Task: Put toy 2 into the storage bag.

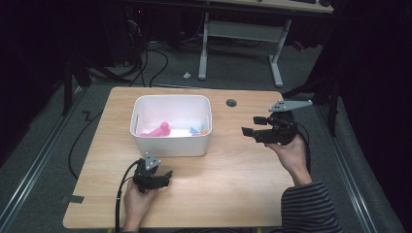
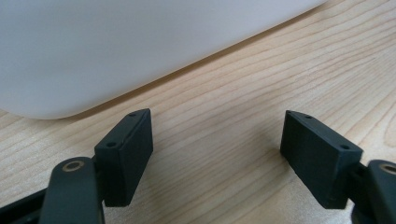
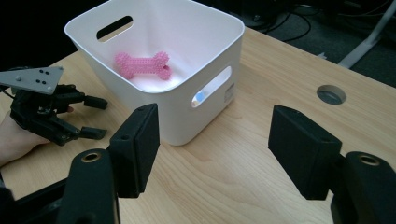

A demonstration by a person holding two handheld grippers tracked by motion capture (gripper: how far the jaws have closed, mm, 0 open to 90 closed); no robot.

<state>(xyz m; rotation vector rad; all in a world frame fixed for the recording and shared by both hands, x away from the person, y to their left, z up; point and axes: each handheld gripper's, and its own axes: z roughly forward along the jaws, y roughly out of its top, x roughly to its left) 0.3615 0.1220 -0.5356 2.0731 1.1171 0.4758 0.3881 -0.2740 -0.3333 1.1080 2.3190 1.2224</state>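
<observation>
White bin point(image 1: 171, 144) on pale wood-grain table point(image 1: 233, 179)

Showing a knobbly pink bone toy point(image 3: 143, 65) and small blue and orange bits point(image 1: 199, 130) inside the white bin; matt black jaws on the left gripper point(image 1: 168, 174) and right gripper point(image 1: 251, 125), each topped with a grey plate; dark sleeve point(image 1: 309, 208) striped in thin grey lines; grey floor beyond.

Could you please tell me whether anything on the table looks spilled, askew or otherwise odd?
Nothing stands out. The white bin sits upright on the wooden table, the pink bone toy lies inside it, and nothing has spilled.
</observation>
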